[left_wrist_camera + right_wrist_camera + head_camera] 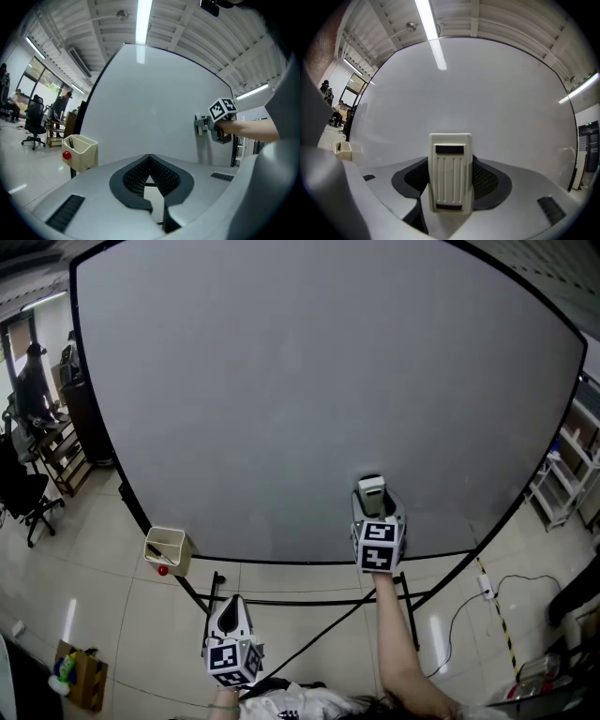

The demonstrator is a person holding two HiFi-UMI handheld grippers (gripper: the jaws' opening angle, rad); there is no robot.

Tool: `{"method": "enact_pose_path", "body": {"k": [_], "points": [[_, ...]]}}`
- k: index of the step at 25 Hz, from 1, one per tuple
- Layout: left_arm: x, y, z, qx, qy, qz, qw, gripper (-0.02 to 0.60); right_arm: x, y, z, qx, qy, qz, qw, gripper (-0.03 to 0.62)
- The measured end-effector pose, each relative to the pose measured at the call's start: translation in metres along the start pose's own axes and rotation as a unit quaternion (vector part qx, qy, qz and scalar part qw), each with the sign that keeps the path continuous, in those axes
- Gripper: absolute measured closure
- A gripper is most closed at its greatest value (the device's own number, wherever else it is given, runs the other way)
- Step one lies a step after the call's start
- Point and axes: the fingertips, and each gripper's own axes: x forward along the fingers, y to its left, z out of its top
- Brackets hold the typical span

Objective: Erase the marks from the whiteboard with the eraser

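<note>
A large whiteboard (309, 381) on a black stand fills the head view, and its surface shows no marks. My right gripper (373, 495) is shut on a cream eraser (371, 491) held against the board's lower right part. The right gripper view shows the eraser (450, 172) upright between the jaws, in front of the blank whiteboard (487, 103). My left gripper (231, 614) hangs low beneath the board's bottom edge, shut with nothing in it. From the left gripper view, the right gripper and eraser (202, 124) rest on the whiteboard (150, 112).
A cream pen tray (168, 548) with a red magnet hangs at the board's lower left corner. A person sits at a desk (33, 390) far left, near an office chair (23, 498). White shelving (562, 474) and a floor cable (469, 601) lie to the right.
</note>
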Motion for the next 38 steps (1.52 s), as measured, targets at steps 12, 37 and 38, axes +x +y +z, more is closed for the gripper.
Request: {"method": "enact_pose_path", "body": {"k": [12,37,38], "points": [[0.021,-0.012,-0.002,0.003,0.009,-0.02,0.9997,0.58,0.001,-0.025,0.027,0.021,0.003,0.0,1.0,0.313],[0.017,-0.026,0.004,0.0,0.002,-0.025,0.9997,0.58,-0.013,-0.014,0.01,0.003,0.053,0.014,0.998,0.313],[0.017,-0.028,0.004,-0.004,0.002,-0.025,0.9997,0.58,-0.017,-0.018,0.038,0.005,0.027,0.015,1.0,0.313]]}}
